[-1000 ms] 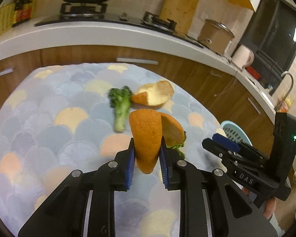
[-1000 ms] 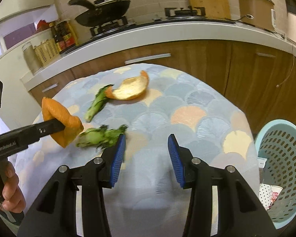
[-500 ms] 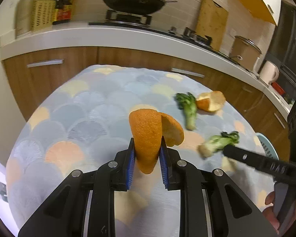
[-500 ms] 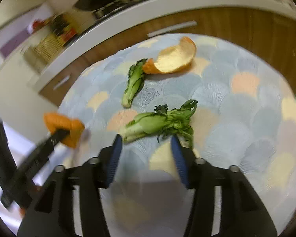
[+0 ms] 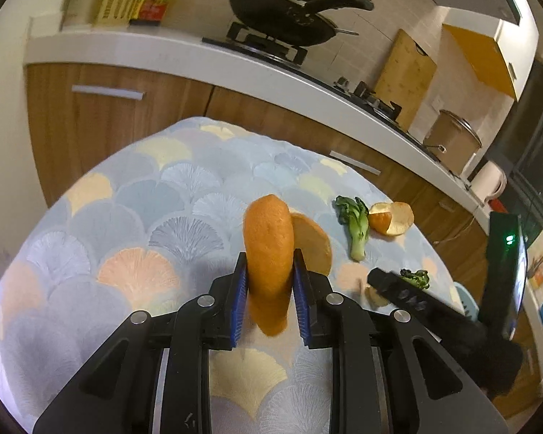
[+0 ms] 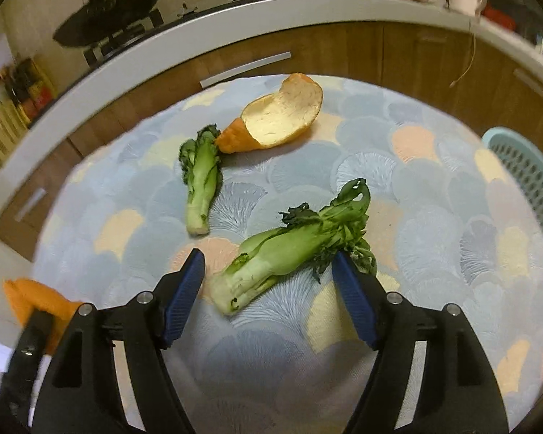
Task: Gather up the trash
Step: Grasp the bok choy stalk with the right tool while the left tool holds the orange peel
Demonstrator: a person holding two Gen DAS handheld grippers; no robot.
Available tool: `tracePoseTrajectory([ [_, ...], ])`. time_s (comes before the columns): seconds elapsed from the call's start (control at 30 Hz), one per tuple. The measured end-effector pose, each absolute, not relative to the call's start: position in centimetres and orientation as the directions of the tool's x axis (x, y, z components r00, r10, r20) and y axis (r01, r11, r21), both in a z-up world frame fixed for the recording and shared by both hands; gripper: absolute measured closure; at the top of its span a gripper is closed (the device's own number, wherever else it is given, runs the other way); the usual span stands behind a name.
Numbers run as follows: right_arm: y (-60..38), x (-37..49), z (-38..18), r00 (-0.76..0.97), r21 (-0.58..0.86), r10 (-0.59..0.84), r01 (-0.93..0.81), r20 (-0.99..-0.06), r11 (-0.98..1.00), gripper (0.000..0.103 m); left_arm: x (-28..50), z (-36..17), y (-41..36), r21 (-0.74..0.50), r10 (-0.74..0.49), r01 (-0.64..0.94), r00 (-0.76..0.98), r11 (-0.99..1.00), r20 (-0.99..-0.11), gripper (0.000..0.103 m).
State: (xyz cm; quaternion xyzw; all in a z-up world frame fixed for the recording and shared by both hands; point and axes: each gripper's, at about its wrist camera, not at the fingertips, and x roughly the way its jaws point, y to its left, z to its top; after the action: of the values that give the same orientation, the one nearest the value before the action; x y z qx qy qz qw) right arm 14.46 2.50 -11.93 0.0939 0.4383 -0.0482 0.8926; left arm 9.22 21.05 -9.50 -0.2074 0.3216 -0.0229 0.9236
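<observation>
My left gripper point(image 5: 268, 282) is shut on an orange peel point(image 5: 269, 253) and holds it above the round table point(image 5: 155, 195); the peel also shows at the far left of the right wrist view point(image 6: 36, 300). My right gripper point(image 6: 271, 285) is open, low over the table, its blue pads either side of a bok choy stalk point(image 6: 289, 249). A smaller green stalk point(image 6: 201, 177) and a second orange peel point(image 6: 278, 115) lie further back, touching each other. Both also show in the left wrist view, stalk point(image 5: 354, 224) and peel point(image 5: 392, 218).
A light blue plastic basket point(image 6: 525, 177) stands beside the table at the right. A wooden cabinet front point(image 5: 119, 119) and white counter point(image 5: 199, 58) with a stove and black wok point(image 5: 282, 14) run behind the table.
My right gripper has dropped and come forward until its open jaws straddle the bok choy. My left gripper has swung back and left with the peel still held.
</observation>
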Motion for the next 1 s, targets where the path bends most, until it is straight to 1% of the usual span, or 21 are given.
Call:
tracePoseTrajectory([
  [0.03,2.8,14.4,-11.9,0.613,0.114,-0.006,0.156,-0.79,0.981,0.04,9.2,-9.6,21.1,-0.401,-0.18,-0.088,0.791,0.912,-0.584,0.081],
  [0.1,3.2,14.1,-11.8,0.613,0.105,0.027,0.092,-0.79,0.99,0.065,9.2,-9.6,21.1,-0.4,-0.182,-0.086,0.792,0.912,-0.583,0.081],
  [0.17,3.3,13.4,-11.7,0.607,0.102,0.063,0.029,-0.792,0.994,0.076,9.1,-9.5,21.0,-0.396,-0.183,-0.079,0.794,0.915,-0.579,0.081],
  [0.2,3.4,13.2,-11.6,0.606,0.105,0.081,0.004,-0.791,0.994,0.077,9.1,-9.4,20.8,-0.39,-0.181,-0.075,0.795,0.918,-0.579,0.081],
  [0.3,2.5,11.8,-11.1,0.601,0.167,0.212,-0.129,-0.771,0.977,0.077,9.1,-9.5,20.7,-0.382,-0.183,-0.068,0.793,0.921,-0.582,0.081],
  [0.37,2.4,11.1,-10.8,0.571,0.168,0.282,-0.245,-0.771,0.955,0.077,9.1,-9.5,20.5,-0.375,-0.18,-0.067,0.791,0.924,-0.585,0.081],
  [0.43,2.3,9.6,-10.2,0.536,0.13,0.351,-0.406,-0.768,0.905,0.077,9.2,-9.5,20.4,-0.367,-0.18,-0.061,0.788,0.928,-0.588,0.081],
  [0.47,2.1,9.2,-10.1,0.527,0.125,0.369,-0.442,-0.765,0.889,0.077,9.2,-9.5,20.3,-0.361,-0.177,-0.061,0.788,0.93,-0.589,0.081],
  [0.53,1.3,8.6,-10.1,0.453,0.144,0.425,-0.533,-0.783,0.834,0.077,9.2,-9.4,20.0,-0.344,-0.166,-0.061,0.789,0.937,-0.592,0.081],
  [0.63,-0.4,8.3,-10.0,0.42,0.121,0.407,-0.561,-0.811,0.819,0.077,9.3,-9.4,19.6,-0.325,-0.159,-0.056,0.786,0.944,-0.597,0.081],
  [0.7,-1.7,8.5,-9.8,0.426,0.124,0.4,-0.544,-0.811,0.83,0.077,9.3,-9.3,19.3,-0.312,-0.155,-0.051,0.785,0.949,-0.6,0.081],
  [0.83,-4.0,8.3,-9.2,0.456,0.182,0.408,-0.46,-0.791,0.869,0.075,9.3,-9.3,18.7,-0.279,-0.135,-0.05,0.785,0.959,-0.605,0.081],
  [0.93,-3.4,7.7,-9.3,0.46,0.215,0.428,-0.445,-0.778,0.869,0.073,9.3,-9.2,18.5,-0.267,-0.125,-0.052,0.786,0.962,-0.605,0.081],
  [0.97,-2.8,7.4,-9.4,0.48,0.207,0.419,-0.433,-0.771,0.877,0.066,9.3,-9.2,18.5,-0.264,-0.123,-0.053,0.785,0.963,-0.607,0.081],
  [1.0,-2.3,7.2,-9.4,0.488,0.203,0.416,-0.431,-0.767,0.879,0.052,9.3,-9.2,18.5,-0.264,-0.123,-0.054,0.784,0.963,-0.608,0.081],
])
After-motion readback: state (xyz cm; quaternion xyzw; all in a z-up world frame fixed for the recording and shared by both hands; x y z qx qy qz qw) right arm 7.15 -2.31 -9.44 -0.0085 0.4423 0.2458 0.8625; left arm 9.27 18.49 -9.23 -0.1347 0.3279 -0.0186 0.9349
